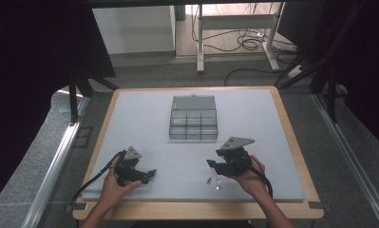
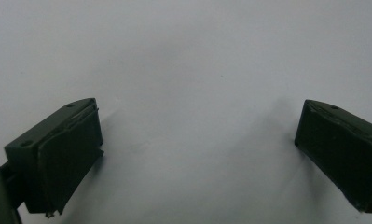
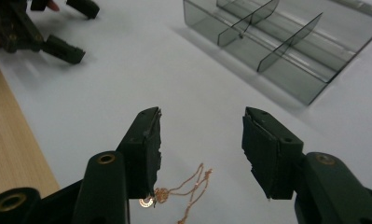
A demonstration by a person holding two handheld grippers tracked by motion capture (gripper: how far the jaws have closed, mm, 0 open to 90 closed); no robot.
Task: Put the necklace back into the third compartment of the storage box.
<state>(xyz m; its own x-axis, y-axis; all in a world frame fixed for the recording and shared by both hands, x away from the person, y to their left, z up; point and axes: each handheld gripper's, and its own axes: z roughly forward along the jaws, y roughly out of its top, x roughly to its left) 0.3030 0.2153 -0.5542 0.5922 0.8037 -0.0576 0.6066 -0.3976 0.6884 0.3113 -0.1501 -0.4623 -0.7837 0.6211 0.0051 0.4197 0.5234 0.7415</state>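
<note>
Nearest, thin gold chain on the worktop, low between the right gripper jaws, its ring end right by the left-hand jaw. Jaws partly open, not yet pinching. Best lowered so both jaws straddle a bunched part, then closed slowly to avoid slipping off. Left gripper wide open, empty. Farther off, clear divided box, probably the destination.
</note>
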